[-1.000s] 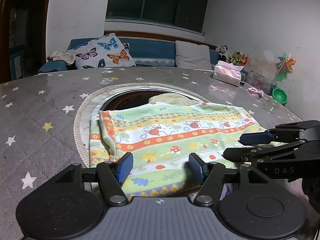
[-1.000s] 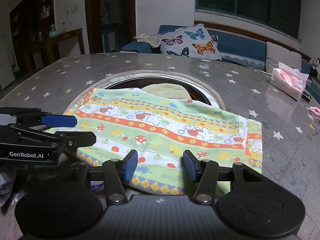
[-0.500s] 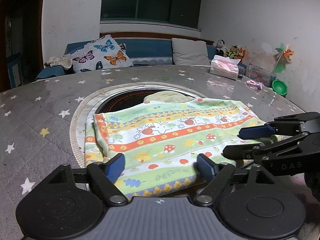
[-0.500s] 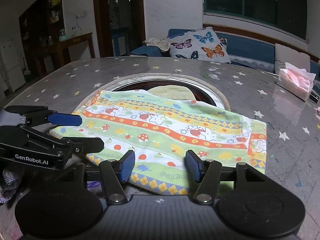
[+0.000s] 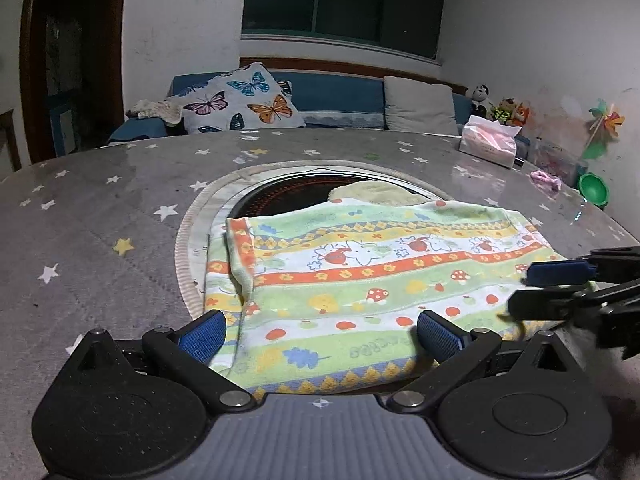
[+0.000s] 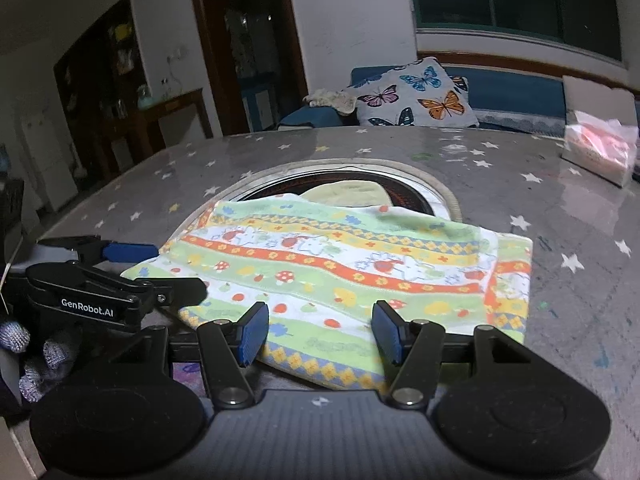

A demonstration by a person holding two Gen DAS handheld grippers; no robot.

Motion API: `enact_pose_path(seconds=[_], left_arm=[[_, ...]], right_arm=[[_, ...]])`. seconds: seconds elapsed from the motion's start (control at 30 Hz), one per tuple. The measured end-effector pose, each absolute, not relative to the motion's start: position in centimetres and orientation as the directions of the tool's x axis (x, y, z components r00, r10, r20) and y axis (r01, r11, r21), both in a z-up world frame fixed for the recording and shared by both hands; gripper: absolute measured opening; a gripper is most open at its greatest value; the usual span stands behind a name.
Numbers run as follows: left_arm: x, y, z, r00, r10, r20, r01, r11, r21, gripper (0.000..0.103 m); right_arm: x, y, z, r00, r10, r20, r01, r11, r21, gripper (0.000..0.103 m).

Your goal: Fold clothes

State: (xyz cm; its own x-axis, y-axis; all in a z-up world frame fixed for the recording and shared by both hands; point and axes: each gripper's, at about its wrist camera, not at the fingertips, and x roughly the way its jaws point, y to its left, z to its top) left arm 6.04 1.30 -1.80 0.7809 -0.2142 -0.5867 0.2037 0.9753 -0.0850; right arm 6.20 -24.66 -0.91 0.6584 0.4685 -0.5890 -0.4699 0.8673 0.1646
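A folded green, orange and yellow patterned cloth (image 5: 360,280) lies flat on the star-print table, partly over a round dark inset (image 5: 288,192). It also shows in the right wrist view (image 6: 360,268). My left gripper (image 5: 320,332) is open and empty, just above the cloth's near edge. My right gripper (image 6: 320,330) is open and empty, over the near edge too. The right gripper shows at the right of the left wrist view (image 5: 536,288). The left gripper shows at the left of the right wrist view (image 6: 168,268), jaws apart at the cloth's left corner.
A pale yellow cloth (image 5: 372,192) lies in the inset behind the patterned one. A pink tissue pack (image 5: 488,144) and a green bowl (image 5: 596,190) sit at the table's far right. A sofa with a butterfly cushion (image 5: 240,100) stands behind the table.
Both grippers opened wider and pulled back and up a little from the cloth. The cloth stays lying flat.
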Motion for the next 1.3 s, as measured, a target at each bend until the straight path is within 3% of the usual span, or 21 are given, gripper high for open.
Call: enact_pose_path(seconds=[0.37, 0.87, 1.1, 1.3], left_arm=[[6.1, 2.8, -1.8, 0.800, -0.106, -0.590, 0.044, 0.992, -0.119, 0.103], [6.0, 2.7, -1.9, 0.801, -0.060, -0.596, 0.002, 0.995, -0.096, 0.103], [5.8, 3.3, -1.8, 0.804, 0.042, -0.593, -0.105, 0.992, -0.072, 0.103], [6.0, 3.1, -1.8, 0.787, 0.062, -0.614, -0.106, 0.994, -0.036, 0.103]], right_arm=[[6.0, -28.3, -1.2, 0.671, 0.429, -0.605, -0.395, 0.897, 0.198, 0.057], [8.3, -28.3, -1.5, 0.693, 0.409, -0.594, -0.345, 0.911, 0.225, 0.058], [9.0, -27.6, -0.8, 0.693, 0.441, -0.570, -0.365, 0.897, 0.249, 0.057], [9.2, -27.3, -1.5, 0.672, 0.439, -0.596, -0.380, 0.896, 0.231, 0.057]])
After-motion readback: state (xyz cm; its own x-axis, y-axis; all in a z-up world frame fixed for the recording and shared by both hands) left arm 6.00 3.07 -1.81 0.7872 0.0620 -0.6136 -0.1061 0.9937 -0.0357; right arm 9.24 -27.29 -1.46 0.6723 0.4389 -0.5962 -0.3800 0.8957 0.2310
